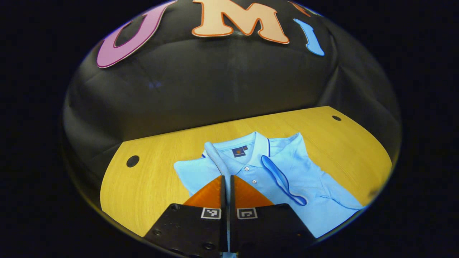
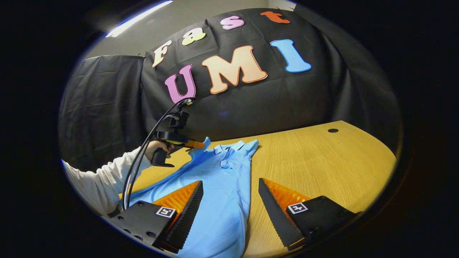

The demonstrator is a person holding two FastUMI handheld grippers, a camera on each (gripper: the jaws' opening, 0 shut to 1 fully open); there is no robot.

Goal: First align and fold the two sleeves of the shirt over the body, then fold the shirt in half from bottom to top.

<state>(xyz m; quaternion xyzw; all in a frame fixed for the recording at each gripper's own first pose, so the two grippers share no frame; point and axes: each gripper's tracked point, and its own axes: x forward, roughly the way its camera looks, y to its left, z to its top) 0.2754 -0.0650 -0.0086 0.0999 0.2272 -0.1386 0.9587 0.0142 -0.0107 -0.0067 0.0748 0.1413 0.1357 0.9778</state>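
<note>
A light blue polo shirt lies face up on the wooden table, collar toward the far wall. One sleeve lies folded across its chest. My left gripper is shut on the other sleeve, a strip of cloth that rises from between its fingers above the shirt. In the right gripper view the left gripper holds that sleeve tip lifted over the shoulder of the shirt. My right gripper hangs open just above the shirt's lower body, touching nothing.
The table has a round cable hole at each far corner. A person's hand in a white sleeve holds the left gripper, with a cable looping off it. Bare wood stretches to the shirt's right.
</note>
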